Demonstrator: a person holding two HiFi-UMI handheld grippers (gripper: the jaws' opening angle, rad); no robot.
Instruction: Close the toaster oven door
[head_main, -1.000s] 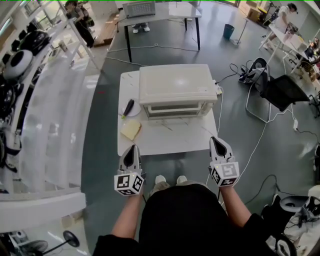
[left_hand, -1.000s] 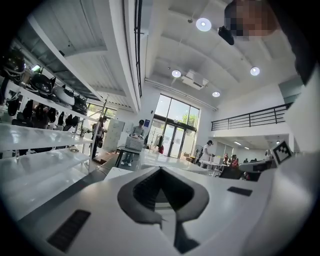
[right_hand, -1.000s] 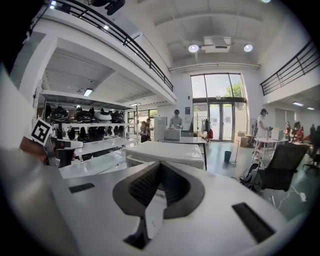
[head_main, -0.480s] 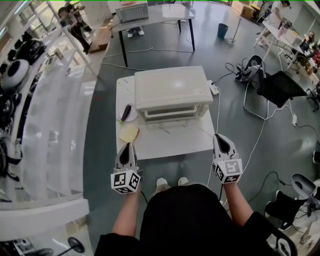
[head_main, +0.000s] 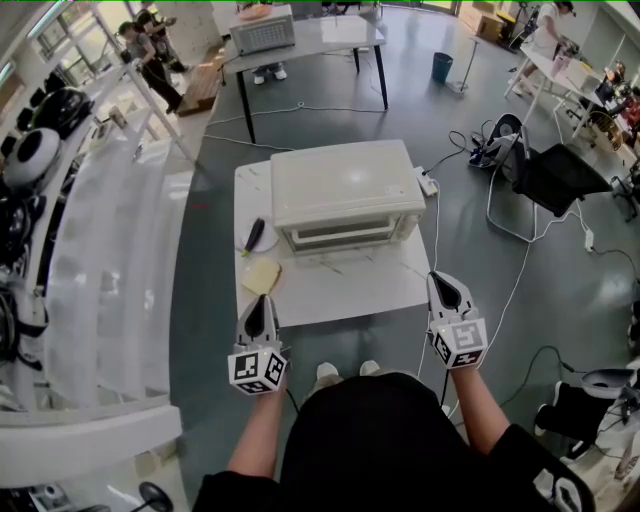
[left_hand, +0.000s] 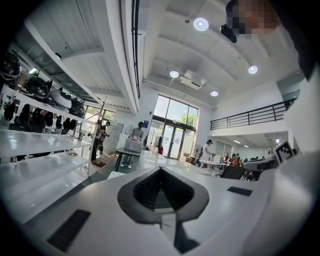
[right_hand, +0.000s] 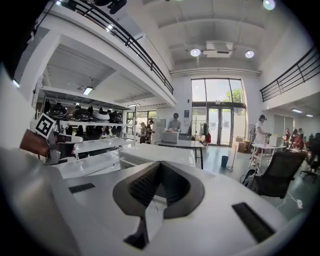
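Toaster oven (head_main: 345, 190), a plain white box, sits at the middle of a white table (head_main: 340, 285). From the head view its front is only a narrow strip, and the door looks flush with the body. Any brand or dial print there is too small to read. The only clear patterns are the black-and-white square markers on each gripper's cube. Only the head view shows a pale slice of bread (head_main: 261, 277) and a plate (head_main: 266, 246) bearing a black-handled tool (head_main: 255, 234), left of the oven. The left gripper (head_main: 262, 303) and right gripper (head_main: 441, 285) hover off the table's near corners, well apart from the oven. Each one's own view shows its jaws together on nothing. The right gripper view has the oven's top beyond its jaws. The left gripper view shows shelves (left_hand: 35, 142) with helmets (left_hand: 37, 86).
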